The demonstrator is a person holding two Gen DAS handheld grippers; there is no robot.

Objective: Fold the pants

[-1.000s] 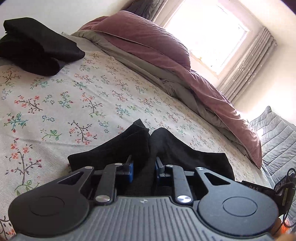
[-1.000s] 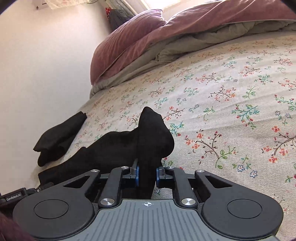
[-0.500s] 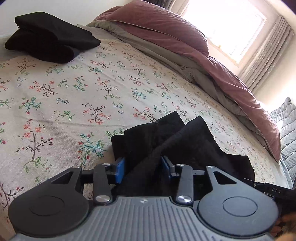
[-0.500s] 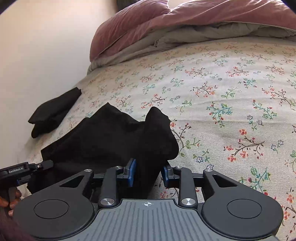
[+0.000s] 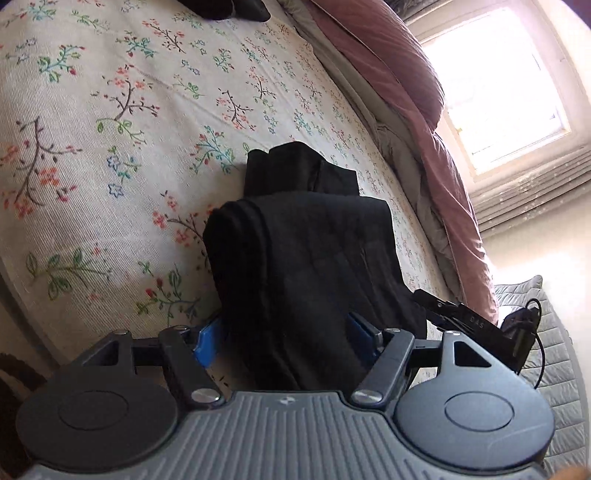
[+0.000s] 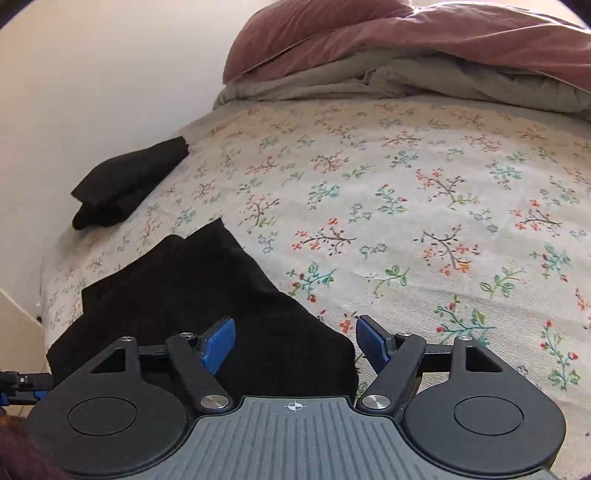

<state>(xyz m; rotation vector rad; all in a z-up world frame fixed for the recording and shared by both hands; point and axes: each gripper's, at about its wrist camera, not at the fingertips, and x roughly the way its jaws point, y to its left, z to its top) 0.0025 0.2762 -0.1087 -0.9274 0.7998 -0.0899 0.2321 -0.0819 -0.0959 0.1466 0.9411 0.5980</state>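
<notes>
Black pants [image 5: 310,266] lay folded in a thick bundle on the floral bedsheet [image 5: 110,155], near the edge of the bed. We saw them first from the left wrist camera: our left hand-held gripper [image 5: 284,334] straddled the near end of the bundle, its jaws opening, the blue pads [image 5: 207,343] standing just clear of the cloth on both sides, so the fabric sat between them without being pinched. Beyond the bundle, a lower layer of the same garment stuck out toward the pillows. At the top edge of that view a second dark folded garment [image 5: 236,9] showed only in part. To the right ran the mauve duvet [image 5: 424,110] over a grey blanket, then a bright window [image 5: 495,85], and the tip of our other tool with its cable.

From the right wrist camera, that second folded garment [image 6: 129,184] rested well apart from the pants [image 6: 207,302], close to the pale wall. Our right hand-held gripper [image 6: 293,345] was also opening its jaws; the left pad [image 6: 219,343] hung over the black cloth, the right one over the bare sheet [image 6: 424,221] just past the corner of the bundle, neither pressing on it. The duvet [image 6: 406,33] was heaped at the head of the bed.
</notes>
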